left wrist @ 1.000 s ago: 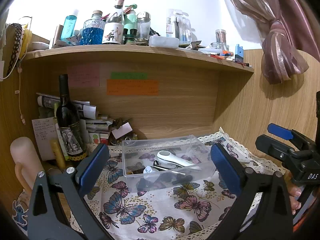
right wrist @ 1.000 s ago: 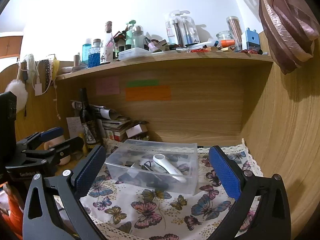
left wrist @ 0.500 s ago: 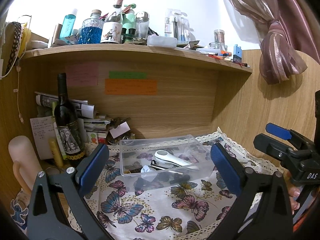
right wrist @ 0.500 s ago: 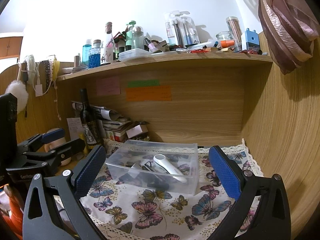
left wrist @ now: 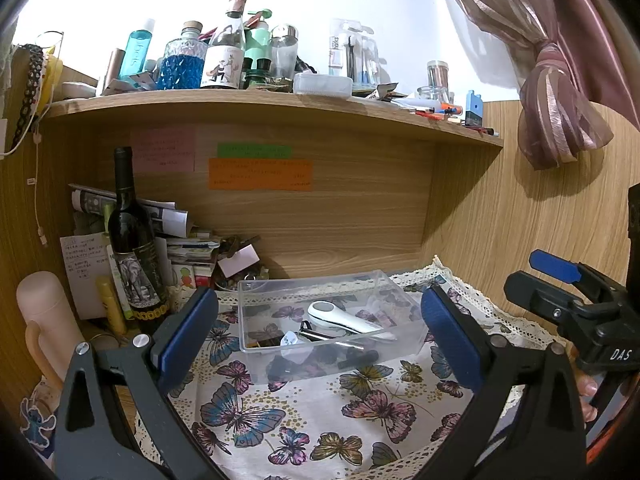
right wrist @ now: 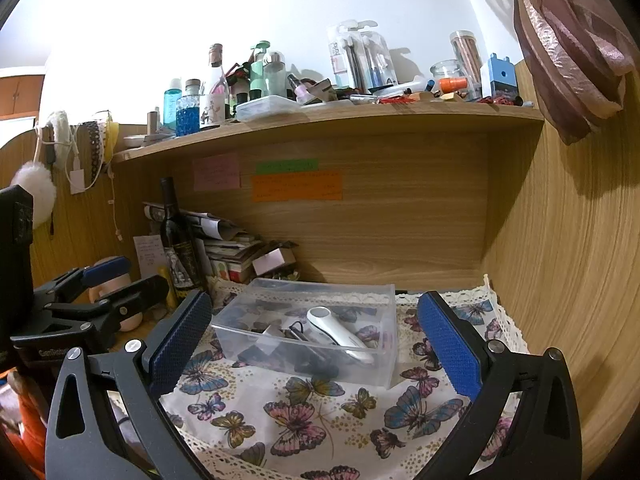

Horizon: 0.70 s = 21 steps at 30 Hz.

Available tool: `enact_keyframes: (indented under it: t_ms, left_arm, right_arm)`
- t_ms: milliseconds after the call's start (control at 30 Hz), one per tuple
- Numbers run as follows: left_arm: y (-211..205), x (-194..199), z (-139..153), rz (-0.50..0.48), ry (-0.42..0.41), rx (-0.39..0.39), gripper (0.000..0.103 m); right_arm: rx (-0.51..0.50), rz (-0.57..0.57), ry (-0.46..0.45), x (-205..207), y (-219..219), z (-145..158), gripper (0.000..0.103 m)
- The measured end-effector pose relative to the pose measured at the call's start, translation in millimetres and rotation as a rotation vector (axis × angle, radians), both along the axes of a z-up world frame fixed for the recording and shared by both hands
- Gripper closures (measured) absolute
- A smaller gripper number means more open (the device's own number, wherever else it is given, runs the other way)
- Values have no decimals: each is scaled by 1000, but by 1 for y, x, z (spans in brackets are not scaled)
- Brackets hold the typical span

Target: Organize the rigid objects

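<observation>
Left gripper point(left wrist: 318, 334) and right gripper point(right wrist: 314, 342) hover level above the desk point(left wrist: 320, 416) front edge, fingers spread wide, empty. The clear box point(left wrist: 328, 320) sits mid-desk by the back panel. Position unchanged since earlier.

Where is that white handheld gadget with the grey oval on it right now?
The white handheld gadget lies inside the clear plastic box on the butterfly-print cloth, mid-frame in both wrist views, among small dark items, right of the dark wine bottle.
</observation>
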State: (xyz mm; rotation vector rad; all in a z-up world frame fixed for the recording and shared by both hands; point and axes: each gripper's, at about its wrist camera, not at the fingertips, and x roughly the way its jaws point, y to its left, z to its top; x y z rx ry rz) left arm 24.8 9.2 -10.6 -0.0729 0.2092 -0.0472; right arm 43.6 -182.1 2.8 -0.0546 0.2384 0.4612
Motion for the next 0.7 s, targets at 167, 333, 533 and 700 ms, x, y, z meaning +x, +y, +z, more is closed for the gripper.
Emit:
enact_keyframes:
  t_ms: [167,333,533,700]
  left_arm:
    - [-1,0,0,-3,1,1,0]
    - [-1,-2,0,-9,-8,6,0]
    - [-3,-3,0,-9,-13,21,0]
    - [-3,-3,0,-5,-16,18,0]
  right_arm:
    - [1,-4,3,-2,2,-1,0]
    - [2,-4,8,-1,3,-2,0]
    - [-1,0,16,1,6,-4,0]
    - [-8,6,16,1,8,-4,0]
